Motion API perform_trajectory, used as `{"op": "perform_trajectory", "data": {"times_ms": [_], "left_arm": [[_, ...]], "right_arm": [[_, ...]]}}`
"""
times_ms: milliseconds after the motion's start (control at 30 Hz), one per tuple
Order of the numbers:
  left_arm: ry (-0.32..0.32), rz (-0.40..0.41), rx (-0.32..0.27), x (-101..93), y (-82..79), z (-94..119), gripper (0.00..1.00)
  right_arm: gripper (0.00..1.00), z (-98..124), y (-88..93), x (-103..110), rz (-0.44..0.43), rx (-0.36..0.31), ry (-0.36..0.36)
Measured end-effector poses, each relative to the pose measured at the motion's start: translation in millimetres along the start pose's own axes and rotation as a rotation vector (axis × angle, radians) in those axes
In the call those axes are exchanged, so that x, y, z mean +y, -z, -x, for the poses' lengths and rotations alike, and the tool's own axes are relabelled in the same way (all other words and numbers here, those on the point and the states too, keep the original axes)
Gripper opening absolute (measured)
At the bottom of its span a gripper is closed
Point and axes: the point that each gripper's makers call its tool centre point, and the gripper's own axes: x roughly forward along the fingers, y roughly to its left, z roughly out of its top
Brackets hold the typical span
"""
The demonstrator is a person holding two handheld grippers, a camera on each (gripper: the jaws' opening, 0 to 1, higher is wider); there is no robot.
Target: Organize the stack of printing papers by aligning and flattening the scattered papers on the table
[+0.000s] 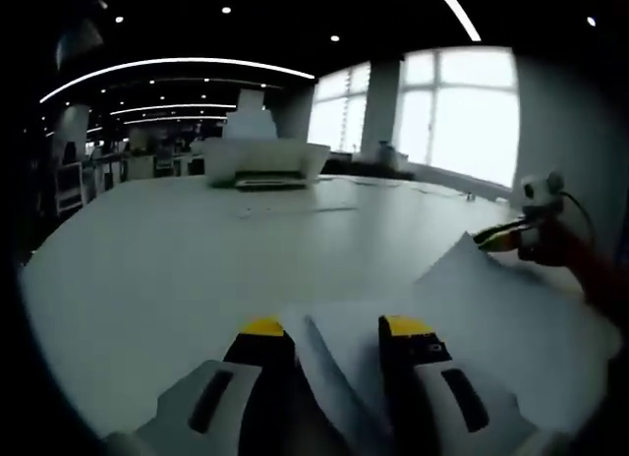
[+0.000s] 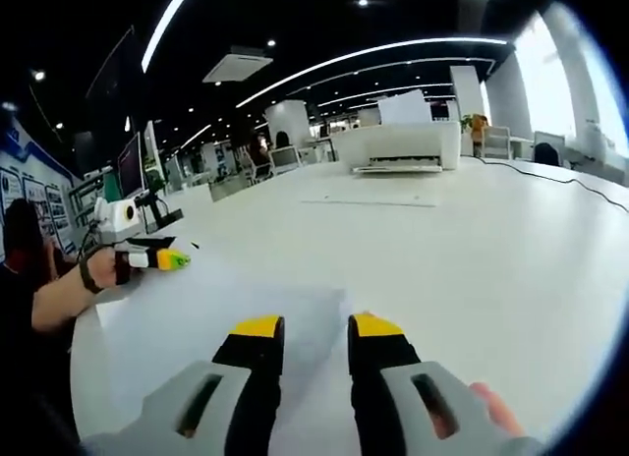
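- The white sheets of printing paper (image 1: 511, 309) lie loose on the wide white table (image 1: 167, 269), close in front of both tools; in the left gripper view one corner of a sheet is lifted off the table at the far right side.
- The left tool (image 1: 334, 330), grey with yellow tips, has its jaws apart, and a raised fold of paper runs between them. I think that if it closes here, it can crease the sheet and not flatten it.
- The right tool (image 2: 316, 328) also stands with its jaws apart, low over the thin paper (image 2: 236, 309), and it grips nothing. Pushing down and forward may make the top sheet slide and wrinkle, because the table looks smooth.
- In the right gripper view the left tool (image 2: 169, 260) is at the far edge of the paper, held by a hand. If the two tools push toward each other too strongly, the stack may buckle in the middle.
- A white printer (image 2: 398, 146) stands far back on the table, well apart from the papers, so I see no risk there.
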Motion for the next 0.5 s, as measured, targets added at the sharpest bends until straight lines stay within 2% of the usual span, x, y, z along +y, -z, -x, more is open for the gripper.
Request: {"op": "perform_trajectory", "data": {"times_ms": [233,367,500], "left_arm": [[0.004,0.017,-0.028,0.0,-6.9,4,0.5],[0.003,0.03,-0.046,4.0,-10.5,10,0.53],[0.035,0.049,-0.067,2.9,-12.9,28,0.53]], "right_arm": [[0.25,5,-2.4,-4,-0.012,-0.015,0.012],[0.25,10,-2.2,-4,-0.011,-0.016,0.014],[0.25,20,-0.2,-4,-0.008,-0.015,0.015]]}}
